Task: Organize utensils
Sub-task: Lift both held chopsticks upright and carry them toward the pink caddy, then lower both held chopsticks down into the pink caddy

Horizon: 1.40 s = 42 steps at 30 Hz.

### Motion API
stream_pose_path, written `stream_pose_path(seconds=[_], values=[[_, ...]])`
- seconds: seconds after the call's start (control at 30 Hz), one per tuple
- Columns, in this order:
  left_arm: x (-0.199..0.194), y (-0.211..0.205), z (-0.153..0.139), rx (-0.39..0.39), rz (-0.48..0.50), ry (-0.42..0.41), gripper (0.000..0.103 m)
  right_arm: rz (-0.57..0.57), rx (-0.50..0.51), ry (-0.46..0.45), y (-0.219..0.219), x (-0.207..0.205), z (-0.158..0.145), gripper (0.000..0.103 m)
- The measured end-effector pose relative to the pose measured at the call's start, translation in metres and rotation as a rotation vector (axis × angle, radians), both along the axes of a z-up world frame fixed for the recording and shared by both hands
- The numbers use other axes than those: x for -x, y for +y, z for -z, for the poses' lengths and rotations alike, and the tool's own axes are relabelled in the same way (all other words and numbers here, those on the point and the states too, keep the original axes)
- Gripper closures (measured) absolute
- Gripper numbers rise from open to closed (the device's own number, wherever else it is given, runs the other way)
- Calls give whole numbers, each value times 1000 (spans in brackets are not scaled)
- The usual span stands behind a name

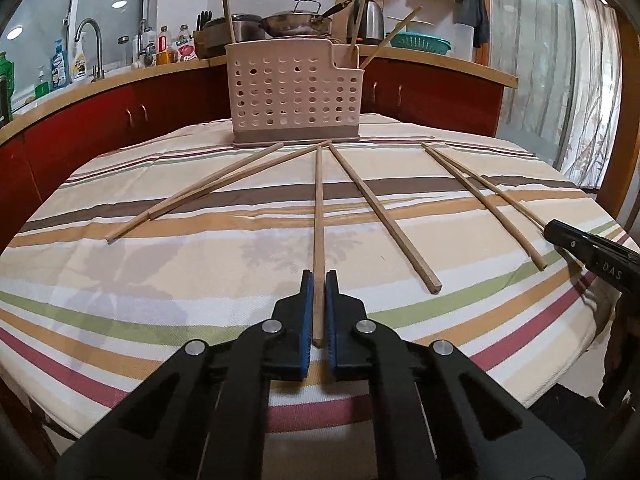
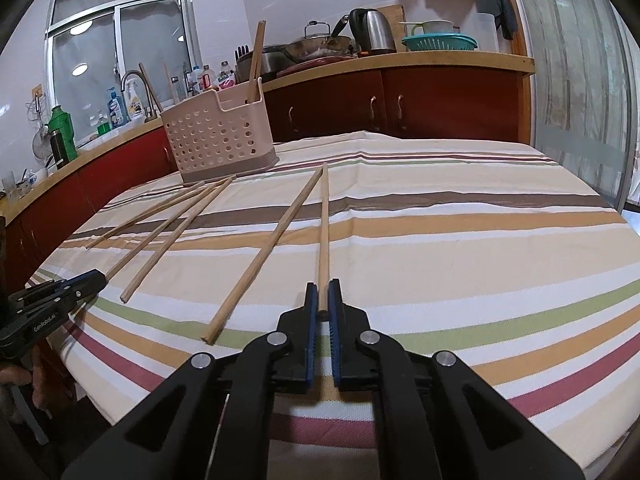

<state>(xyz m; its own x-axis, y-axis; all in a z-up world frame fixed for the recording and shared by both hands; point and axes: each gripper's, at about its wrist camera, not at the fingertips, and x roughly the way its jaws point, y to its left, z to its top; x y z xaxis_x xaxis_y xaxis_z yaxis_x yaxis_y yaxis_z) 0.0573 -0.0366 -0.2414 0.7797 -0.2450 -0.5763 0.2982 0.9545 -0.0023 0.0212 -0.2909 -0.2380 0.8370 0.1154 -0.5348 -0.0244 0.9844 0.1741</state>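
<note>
Several long wooden chopsticks lie fanned out on the striped tablecloth (image 1: 160,264) in front of a pink perforated utensil basket (image 1: 294,94), which holds three upright chopsticks. My left gripper (image 1: 319,280) is shut on the near end of the middle chopstick (image 1: 319,208), which still lies on the cloth. My right gripper (image 2: 323,290) is shut on the near end of the rightmost chopstick (image 2: 324,232). The basket shows at the far left in the right wrist view (image 2: 218,136). Each gripper shows in the other's view, the right one (image 1: 560,232) and the left one (image 2: 86,282).
The table sits against a red kitchen counter (image 1: 420,92) with pots, a kettle (image 1: 370,20), bottles and a tap. A loose chopstick (image 2: 264,256) lies just left of the right gripper. Table edges are near both grippers.
</note>
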Motion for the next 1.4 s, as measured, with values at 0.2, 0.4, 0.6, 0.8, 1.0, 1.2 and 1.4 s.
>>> stream_pose_path(seconds=[0.2, 0.4, 0.6, 0.8, 1.0, 1.2, 1.4], values=[[4, 6, -7, 15, -2, 5, 97, -3, 10, -25, 2, 7, -12, 97], [12, 17, -39, 49, -22, -70, 97, -13, 35, -114, 8, 16, -46, 97], [23, 25, -88, 85, -25, -188, 97, -20, 45, -215, 9, 24, -91, 97], [23, 33, -140, 124, -14, -283, 97, -21, 48, -300, 6, 19, -135, 97], [2, 37, -167, 145, 5, -289, 97, -42, -8, -296, 1, -5, -153, 97], [-22, 29, -176, 125, 13, -293, 97, -59, -7, -275, 9, -30, -155, 97], [-49, 26, -180, 117, 21, -282, 97, -79, 6, -268, 15, -57, -163, 97]])
